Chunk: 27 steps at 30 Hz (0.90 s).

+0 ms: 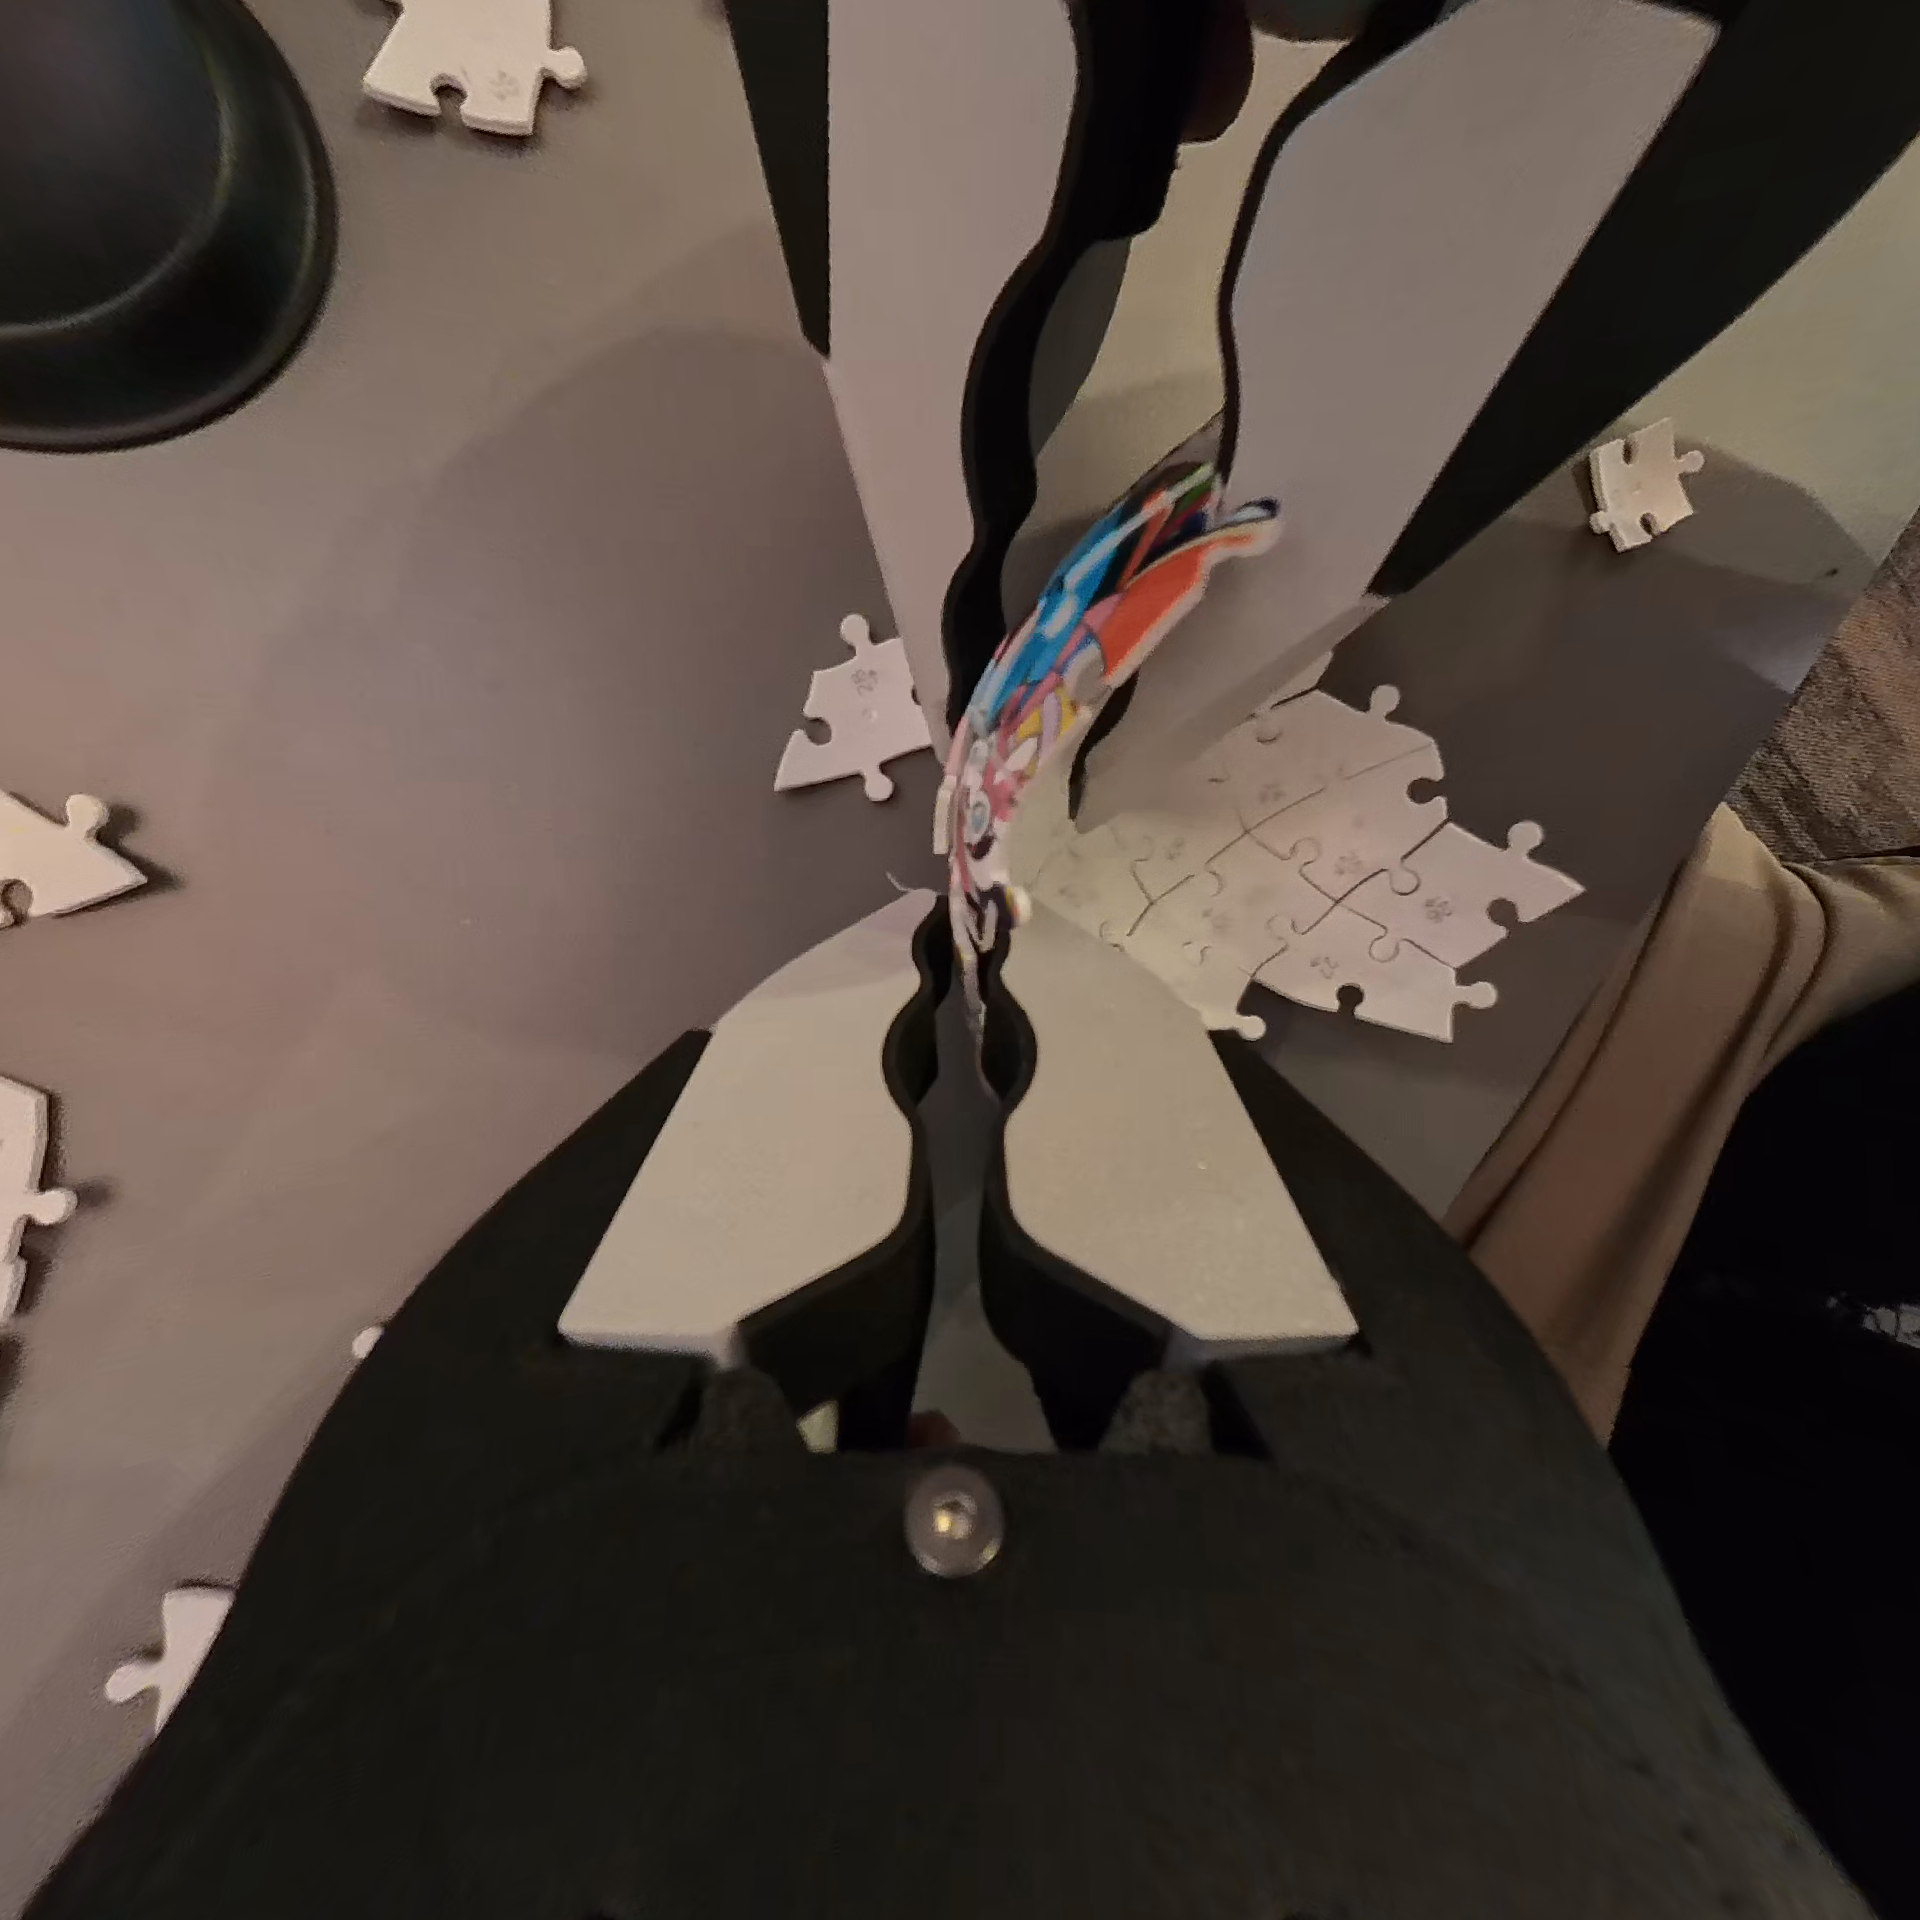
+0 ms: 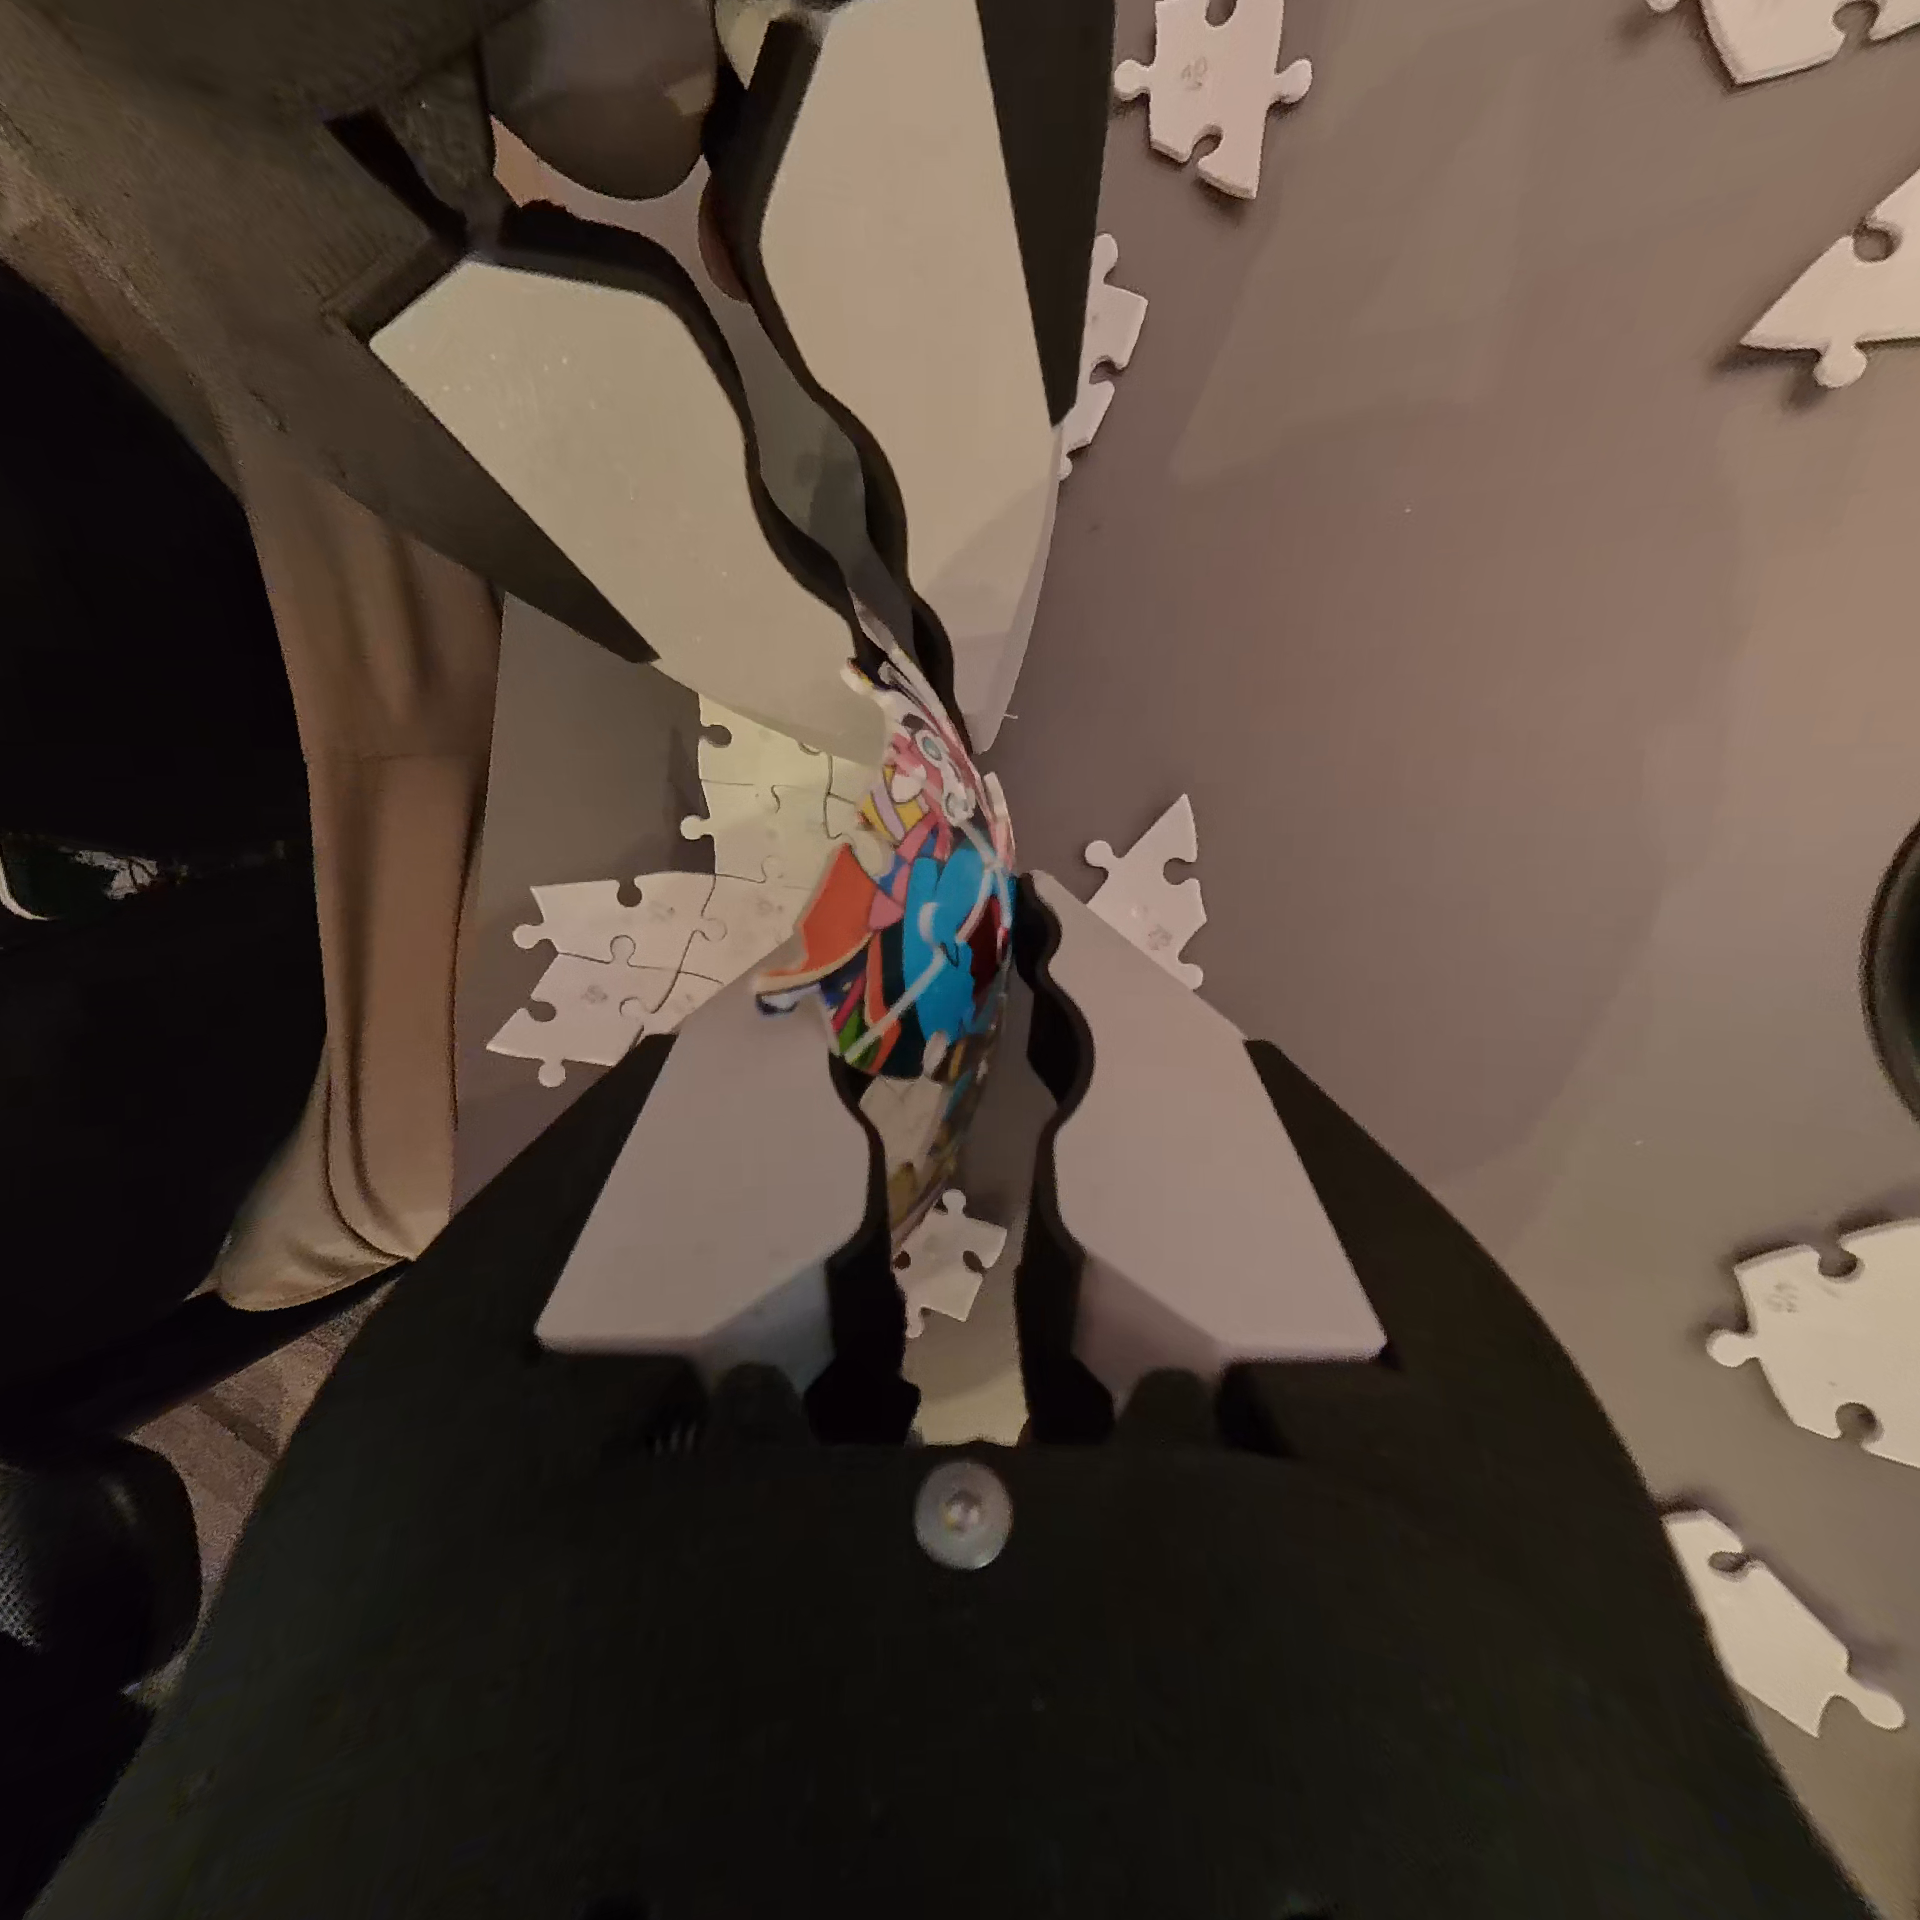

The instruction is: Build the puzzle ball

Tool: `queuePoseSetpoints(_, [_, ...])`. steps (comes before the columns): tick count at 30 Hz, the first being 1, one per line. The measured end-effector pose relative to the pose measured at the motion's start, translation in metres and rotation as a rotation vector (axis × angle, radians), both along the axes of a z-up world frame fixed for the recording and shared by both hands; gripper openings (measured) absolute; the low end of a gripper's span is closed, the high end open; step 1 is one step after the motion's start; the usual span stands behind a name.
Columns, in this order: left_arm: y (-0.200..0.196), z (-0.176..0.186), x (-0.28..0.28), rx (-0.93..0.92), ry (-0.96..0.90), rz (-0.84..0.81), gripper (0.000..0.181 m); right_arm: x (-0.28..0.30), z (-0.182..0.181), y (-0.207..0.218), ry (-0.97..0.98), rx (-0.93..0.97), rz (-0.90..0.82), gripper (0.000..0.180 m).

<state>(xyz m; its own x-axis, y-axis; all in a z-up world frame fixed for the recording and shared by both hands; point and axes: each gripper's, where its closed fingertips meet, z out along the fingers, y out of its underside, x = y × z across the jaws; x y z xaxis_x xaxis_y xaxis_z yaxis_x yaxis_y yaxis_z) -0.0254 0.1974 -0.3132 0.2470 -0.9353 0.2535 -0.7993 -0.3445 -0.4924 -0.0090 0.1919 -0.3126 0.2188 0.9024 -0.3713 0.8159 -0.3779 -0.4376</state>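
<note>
Two claws (image 1: pixel 971 971) (image 2: pixel 940 997); one coloured curved section (image 1: pixel 1049 665); one flat joined panel (image 1: pixel 1340 873) (white side up).

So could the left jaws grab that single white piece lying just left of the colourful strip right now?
Probably not yet. The left gripper is shut on the colourful curved strip, also held by the right gripper. The white piece lies unobstructed on the table below.

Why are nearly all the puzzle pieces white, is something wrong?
Nothing looks broken. The loose pieces and the joined patch lie white side up on the grey table. Only the curved strip held between both tools shows its colourful side.
</note>
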Motion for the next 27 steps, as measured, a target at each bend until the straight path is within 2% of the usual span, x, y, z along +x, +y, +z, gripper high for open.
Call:
queuePoseSetpoints(1, [0.000, 0.000, 0.000, -0.002, 0.002, -0.002, 0.003, 0.000, 0.000, 0.000, -0.002, 0.004, 0.007, 0.019])
queuePoseSetpoints(14, [-0.002, -0.001, 0.001, -0.009, -0.001, 0.010, 0.003, 0.003, -0.002, -0.005, -0.043, -0.014, 0.015, 0.018])
queuePoseSetpoints(27, [0.000, -0.001, 0.000, -0.014, -0.010, 0.011, 0.003, -0.008, 0.003, 0.003, 0.049, 0.034, -0.040, 0.019])
